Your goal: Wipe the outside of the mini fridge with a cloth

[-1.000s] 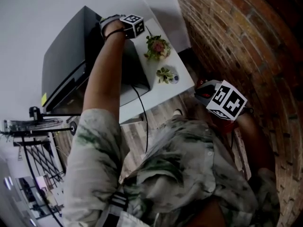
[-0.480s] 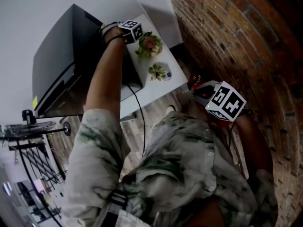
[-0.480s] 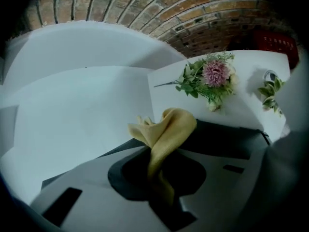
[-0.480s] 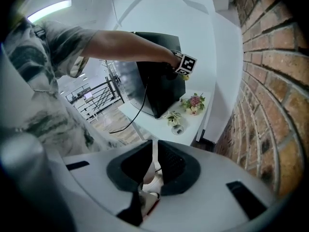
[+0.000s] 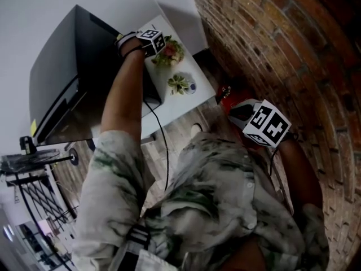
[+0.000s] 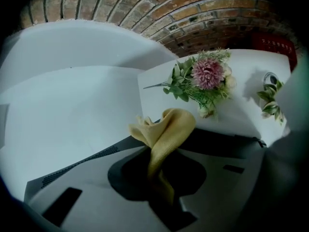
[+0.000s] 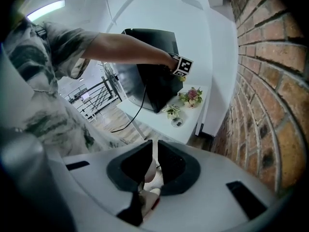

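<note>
Peering past our left arm (image 5: 121,95), we cannot see where the crumpled yellow cloth (image 6: 166,129) meets the glossy black mini fridge (image 5: 62,89) on the tabletop (image 5: 197,95). Left tongs (image 6: 157,170) clamp that cloth; right tongs (image 7: 153,166) sit together, empty.

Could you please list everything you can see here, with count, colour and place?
mini fridge: one, black, on the table.
cloth: one, yellow, at the fridge's far edge.
flower arrangement: one, pink bloom with green leaves, on the table beside the fridge.
small plant: one, green and white, on the table, nearer the person than the flowers.
cable: one, black, hanging off the table edge.
table: one, white, near the brick wall.
brick wall: one, red-brown, right side.
left hand-held gripper: one, grey, shut on the cloth.
right hand-held gripper: one, grey, jaws together, held low by the person's body.
</note>
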### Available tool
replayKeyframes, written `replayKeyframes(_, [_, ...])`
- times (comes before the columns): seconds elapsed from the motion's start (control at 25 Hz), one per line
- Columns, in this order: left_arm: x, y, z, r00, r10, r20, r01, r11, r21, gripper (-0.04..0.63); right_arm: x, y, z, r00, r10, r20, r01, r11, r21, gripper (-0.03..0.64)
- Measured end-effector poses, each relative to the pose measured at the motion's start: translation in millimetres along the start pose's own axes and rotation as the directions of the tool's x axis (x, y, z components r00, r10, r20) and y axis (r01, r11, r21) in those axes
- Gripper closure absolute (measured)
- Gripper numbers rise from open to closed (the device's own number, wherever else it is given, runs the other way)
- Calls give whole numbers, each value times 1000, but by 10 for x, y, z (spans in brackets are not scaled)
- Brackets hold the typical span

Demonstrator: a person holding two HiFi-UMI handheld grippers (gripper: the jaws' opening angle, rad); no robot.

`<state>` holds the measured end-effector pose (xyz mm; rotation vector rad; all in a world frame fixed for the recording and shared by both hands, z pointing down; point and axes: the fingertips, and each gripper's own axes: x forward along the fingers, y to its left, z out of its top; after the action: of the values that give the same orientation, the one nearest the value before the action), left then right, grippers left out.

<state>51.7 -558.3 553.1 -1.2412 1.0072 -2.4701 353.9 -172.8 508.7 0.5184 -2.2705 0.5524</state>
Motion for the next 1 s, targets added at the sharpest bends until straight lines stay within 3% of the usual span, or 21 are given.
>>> replayKeyframes(0.72, [263, -670, 246, 993, -113, 33, 111, 993, 45, 515, 73, 72, -197, 999, 0, -36, 2, 998, 58, 563])
replayKeyframes(1.0, [287, -826, 319, 986, -152, 63, 151, 988, 28, 514, 70, 56, -269, 999, 6, -51, -2, 998, 67, 563])
